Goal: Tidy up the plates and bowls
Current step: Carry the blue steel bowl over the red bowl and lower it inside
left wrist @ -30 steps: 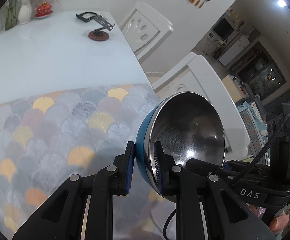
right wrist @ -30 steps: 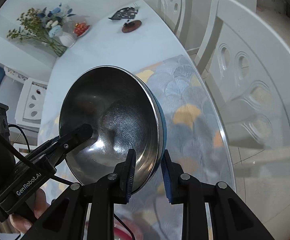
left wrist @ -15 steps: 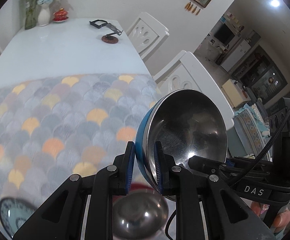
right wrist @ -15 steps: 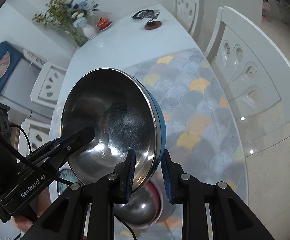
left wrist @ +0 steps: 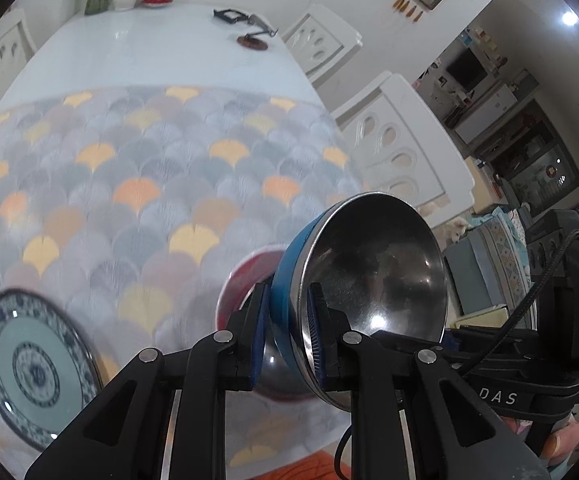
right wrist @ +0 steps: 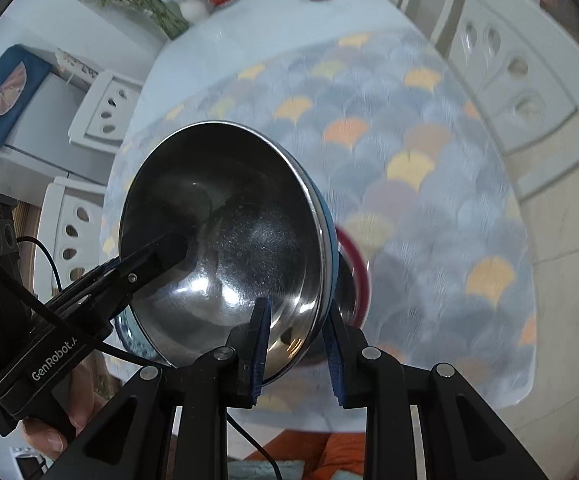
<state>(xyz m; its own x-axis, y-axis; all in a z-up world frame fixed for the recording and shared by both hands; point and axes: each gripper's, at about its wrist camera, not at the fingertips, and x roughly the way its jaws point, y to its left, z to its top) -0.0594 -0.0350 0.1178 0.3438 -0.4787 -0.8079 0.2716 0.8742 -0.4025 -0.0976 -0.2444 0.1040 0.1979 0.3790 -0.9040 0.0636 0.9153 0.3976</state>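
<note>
Blue bowl held over the red bowl by both claws

The left claw (left wrist: 285, 332) and right claw (right wrist: 295, 344) each pinch the tilted blue bowl (left wrist: 369, 280) by opposite rims. It now hangs just above the red bowl (left wrist: 245, 280), farther into view than before, as is the patterned plate (left wrist: 29, 364) at near left. Beyond, the table (left wrist: 129, 60) lies open.

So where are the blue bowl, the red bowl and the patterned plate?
blue bowl (left wrist: 373, 280): left wrist view, on its shiny steel inside.
red bowl (left wrist: 245, 276): left wrist view, on its red rim behind the blue bowl.
patterned plate (left wrist: 33, 368): left wrist view, on its centre medallion.
</note>
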